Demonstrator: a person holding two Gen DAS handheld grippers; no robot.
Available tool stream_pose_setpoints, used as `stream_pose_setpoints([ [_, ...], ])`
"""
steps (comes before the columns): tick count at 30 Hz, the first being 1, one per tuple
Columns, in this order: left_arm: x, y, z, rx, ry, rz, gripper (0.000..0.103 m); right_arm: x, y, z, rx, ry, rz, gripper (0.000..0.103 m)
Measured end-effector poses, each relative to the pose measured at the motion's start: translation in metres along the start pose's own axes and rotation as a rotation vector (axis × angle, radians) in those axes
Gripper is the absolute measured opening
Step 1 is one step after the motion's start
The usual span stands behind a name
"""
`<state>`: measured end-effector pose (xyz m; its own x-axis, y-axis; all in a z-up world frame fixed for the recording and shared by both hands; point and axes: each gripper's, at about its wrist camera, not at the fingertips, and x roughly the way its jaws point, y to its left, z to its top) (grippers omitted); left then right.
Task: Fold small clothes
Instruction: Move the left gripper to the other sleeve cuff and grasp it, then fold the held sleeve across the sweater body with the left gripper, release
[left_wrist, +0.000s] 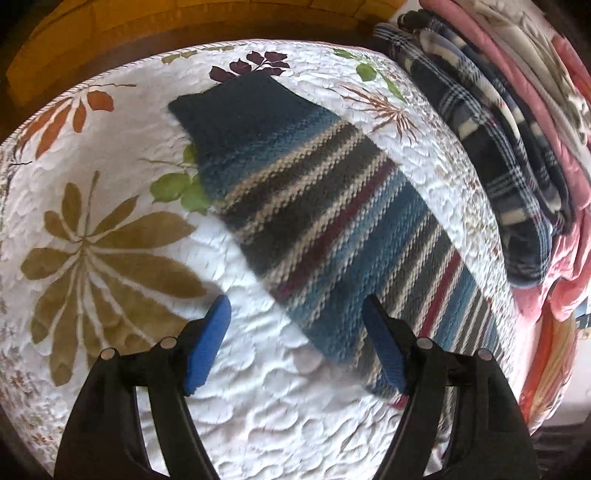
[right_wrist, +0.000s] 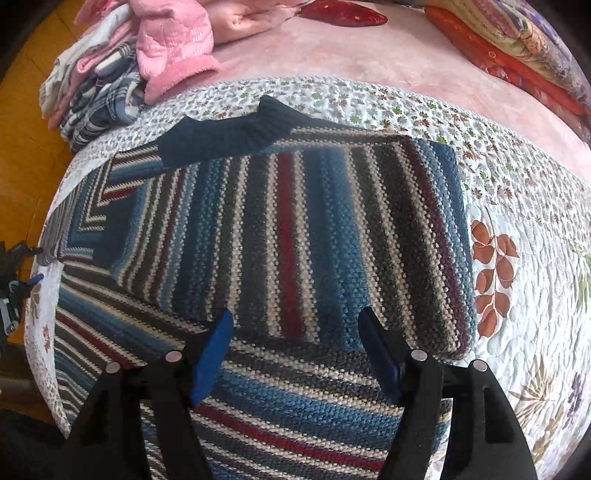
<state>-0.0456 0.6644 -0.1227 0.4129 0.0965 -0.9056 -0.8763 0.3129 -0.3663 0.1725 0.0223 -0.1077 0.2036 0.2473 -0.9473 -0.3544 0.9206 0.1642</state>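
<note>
A striped knit sweater (right_wrist: 303, 236) in blue, grey, cream and dark red lies flat on the white floral quilt (right_wrist: 535, 280). One sleeve is folded across the body, with its dark ribbed cuff (right_wrist: 236, 133) at the far edge. My right gripper (right_wrist: 295, 332) hovers open just above the sweater's near part, nothing between its blue pads. In the left wrist view the other sleeve (left_wrist: 314, 206) stretches diagonally over the quilt (left_wrist: 110, 221), dark cuff (left_wrist: 236, 107) farthest away. My left gripper (left_wrist: 295, 314) is open over the sleeve's near edge, gripping nothing.
A pile of clothes, plaid blue (left_wrist: 491, 155) and pink (left_wrist: 535, 74), sits at the quilt's far edge; the same pink pile (right_wrist: 173, 44) shows at the upper left of the right wrist view. Folded orange blankets (right_wrist: 517, 55) lie on the pink bedcover. The yellow floor (right_wrist: 22, 147) lies past the bed's edge.
</note>
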Motion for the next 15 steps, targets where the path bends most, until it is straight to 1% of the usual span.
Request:
stream_pose_setpoints([
  [5,0.007,-0.008,0.005,0.005,-0.016,-0.011,0.075,0.002,0.003,0.000,-0.027,0.001,-0.018,0.070],
  [6,0.007,-0.012,0.006,0.018,-0.016,-0.032,0.070,0.002,0.004,0.000,-0.034,0.001,-0.023,0.070],
  [7,0.008,-0.015,0.006,0.028,-0.015,-0.043,0.068,0.003,0.006,-0.001,-0.045,0.000,-0.028,0.070],
  [8,0.009,-0.019,0.006,0.037,-0.014,-0.059,0.063,0.003,0.007,0.000,-0.051,0.000,-0.030,0.070],
  [9,0.010,-0.022,0.005,0.042,-0.007,-0.078,0.051,0.004,0.008,0.000,-0.059,-0.001,-0.035,0.070],
  [10,0.011,-0.023,0.003,0.047,-0.003,-0.083,0.045,0.004,0.010,0.000,-0.063,-0.002,-0.037,0.070],
  [12,0.011,-0.026,0.000,0.059,-0.008,-0.077,0.024,0.005,0.011,0.000,-0.069,-0.001,-0.038,0.070],
  [14,0.010,-0.027,-0.001,0.061,-0.015,-0.092,0.016,0.006,0.013,-0.001,-0.077,0.003,-0.041,0.071],
  [15,0.008,-0.029,-0.001,0.061,-0.026,-0.103,0.015,0.006,0.013,-0.002,-0.079,0.003,-0.043,0.071],
])
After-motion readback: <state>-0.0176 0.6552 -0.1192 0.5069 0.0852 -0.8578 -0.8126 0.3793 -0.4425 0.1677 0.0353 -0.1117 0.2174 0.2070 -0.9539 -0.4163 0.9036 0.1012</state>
